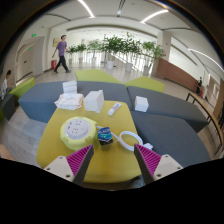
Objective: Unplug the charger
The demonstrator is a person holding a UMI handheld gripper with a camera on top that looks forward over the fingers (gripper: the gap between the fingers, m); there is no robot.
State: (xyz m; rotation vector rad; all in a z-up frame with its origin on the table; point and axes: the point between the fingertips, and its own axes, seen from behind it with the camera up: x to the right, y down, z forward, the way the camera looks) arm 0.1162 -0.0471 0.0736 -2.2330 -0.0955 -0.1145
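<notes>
A round white and yellow-green socket hub (78, 130) lies on a yellow table (100, 165). Right beside it stands a small dark charger (104, 135), and I cannot tell whether it is plugged into the hub. A coiled white cable (130, 140) lies to the charger's right. My gripper (107, 162) is open, its two pink pads spread wide with only bare yellow tabletop between them. The charger sits just ahead of the fingers, roughly midway between them.
Grey upholstered seats (160, 110) surround the yellow table. On them rest white boxes (93, 100) (141, 103) and a stack of white items (68, 100). Potted plants (125, 45) line the back. A person (62, 52) walks across the hall at the far left.
</notes>
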